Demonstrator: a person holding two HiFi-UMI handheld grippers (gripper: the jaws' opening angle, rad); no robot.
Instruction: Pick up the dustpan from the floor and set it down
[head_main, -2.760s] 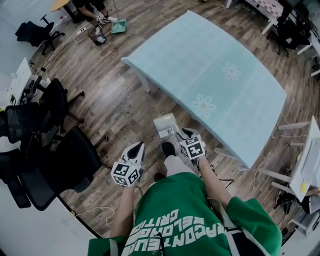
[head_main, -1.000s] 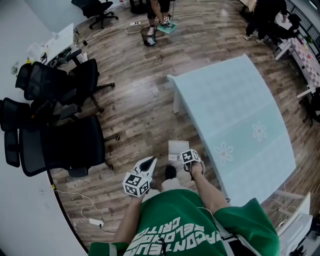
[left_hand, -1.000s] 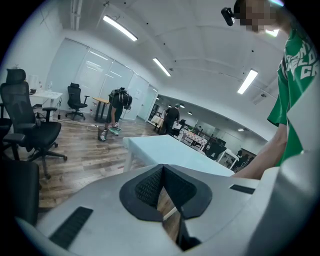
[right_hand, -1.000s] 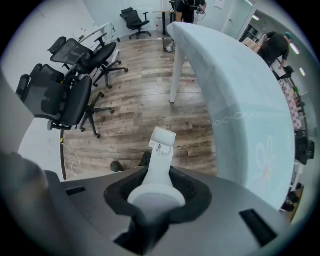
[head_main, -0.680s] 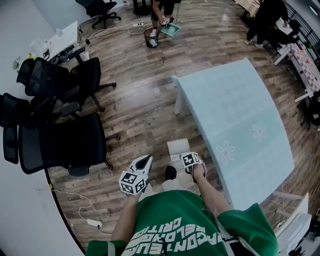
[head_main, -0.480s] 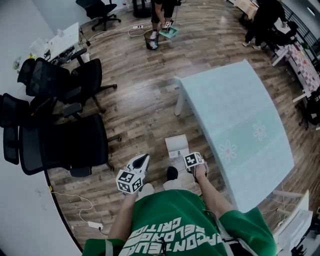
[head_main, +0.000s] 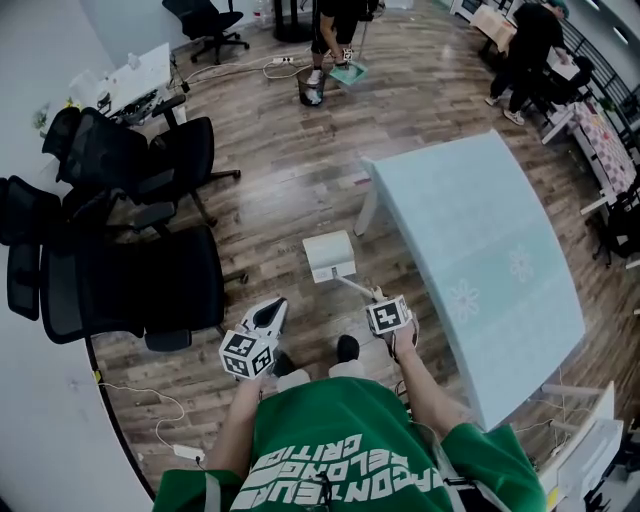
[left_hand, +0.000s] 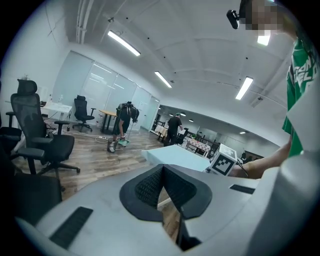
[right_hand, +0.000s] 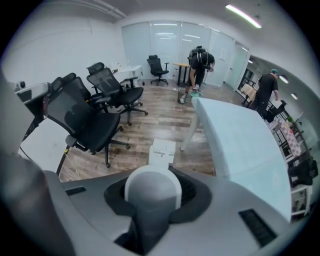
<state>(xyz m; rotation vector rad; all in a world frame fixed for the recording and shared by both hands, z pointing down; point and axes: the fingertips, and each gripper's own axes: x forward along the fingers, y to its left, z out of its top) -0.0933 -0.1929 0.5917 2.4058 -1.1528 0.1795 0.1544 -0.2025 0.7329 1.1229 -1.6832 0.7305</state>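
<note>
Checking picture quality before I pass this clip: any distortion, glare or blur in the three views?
Head view: strong fisheye bows the table edges; sheen on the floor, no motion blur. Left gripper view: dark vignette, mosaic patch upper right. Right gripper view: same vignette; the dustpan handle looms large and soft.

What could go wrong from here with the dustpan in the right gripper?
1. The right gripper is shut on only the far end of the long handle. The dustpan sits well out front, so it may pivot or slip in the grip.
2. The dustpan is near the table leg, and a swing could knock it.
3. The left gripper is shut and empty, so nothing steadies the load.
</note>
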